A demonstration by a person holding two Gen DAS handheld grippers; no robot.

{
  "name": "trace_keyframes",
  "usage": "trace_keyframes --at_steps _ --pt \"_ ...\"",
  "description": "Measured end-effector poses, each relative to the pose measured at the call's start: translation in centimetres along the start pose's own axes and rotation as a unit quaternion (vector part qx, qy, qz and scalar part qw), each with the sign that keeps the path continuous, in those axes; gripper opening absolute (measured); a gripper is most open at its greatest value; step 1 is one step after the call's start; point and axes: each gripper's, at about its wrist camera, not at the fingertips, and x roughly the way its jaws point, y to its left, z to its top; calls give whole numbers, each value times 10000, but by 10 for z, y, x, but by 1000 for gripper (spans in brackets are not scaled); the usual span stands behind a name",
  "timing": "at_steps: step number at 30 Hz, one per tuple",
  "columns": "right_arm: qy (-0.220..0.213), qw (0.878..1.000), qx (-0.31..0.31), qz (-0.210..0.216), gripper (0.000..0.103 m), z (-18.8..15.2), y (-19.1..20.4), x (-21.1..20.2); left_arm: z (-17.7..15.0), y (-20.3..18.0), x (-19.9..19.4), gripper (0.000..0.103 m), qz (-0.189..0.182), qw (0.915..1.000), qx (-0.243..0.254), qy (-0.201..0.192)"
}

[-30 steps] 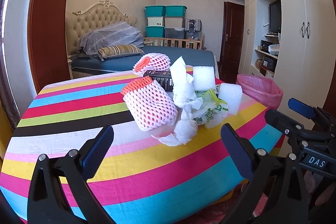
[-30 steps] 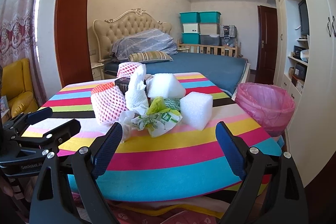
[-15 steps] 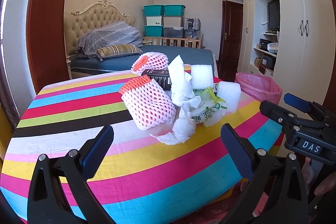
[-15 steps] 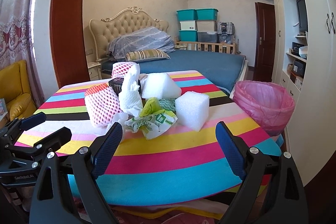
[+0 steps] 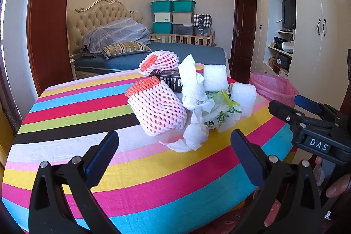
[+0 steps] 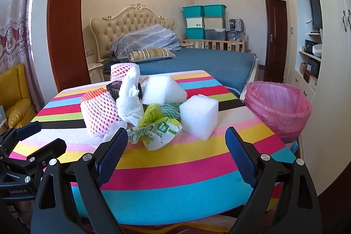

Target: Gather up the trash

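Observation:
A heap of trash lies on the striped table [image 5: 76,115]: a pink foam net sleeve [image 5: 158,111] [image 6: 98,113], a second net sleeve [image 5: 160,60], a black box [image 5: 169,79], crumpled white tissue [image 5: 193,89] [image 6: 129,102], a green-printed wrapper [image 5: 221,115] [image 6: 158,131] and two white foam blocks [image 5: 243,98] [image 6: 198,115]. A bin with a pink bag [image 6: 278,106] [image 5: 272,87] stands right of the table. My left gripper [image 5: 174,159] is open and empty, short of the heap. My right gripper [image 6: 176,150] is open and empty, near the wrapper.
A bed [image 6: 197,60] with a tufted headboard lies behind the table. Stacked teal storage boxes [image 6: 204,21] stand at the far wall. White wardrobes [image 5: 316,25] line the right side. A yellow armchair [image 6: 17,95] sits at the left.
Both grippers have moved forward toward the heap, which now looks larger. Both stay open; nothing was picked up.

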Motion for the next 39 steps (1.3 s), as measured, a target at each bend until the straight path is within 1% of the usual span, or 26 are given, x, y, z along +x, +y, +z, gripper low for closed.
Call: trace_keyframes --at_steps 4,8,15,21,28,39 --pt "-12 10000 -16 -50 85 0 -1 0 -1 -1 1 98 3 10000 3 31" --pt "-46 9999 -48 -75 85 0 -1 -1 1 -1 0 98 0 10000 29 -23" --pt "-42 9999 -8 -101 85 -1 -4 0 8 8 9 98 124 9999 -51 -101" --pt "-48 9999 25 -104 85 -2 -6 0 9 9 15 98 171 9997 -4 -174" --pt "-105 9999 22 -103 85 -2 -6 -1 7 9 15 98 122 9996 -10 -246" --pt "-177 9998 8 -77 85 -3 -5 -4 3 6 7 98 142 9990 49 -424"
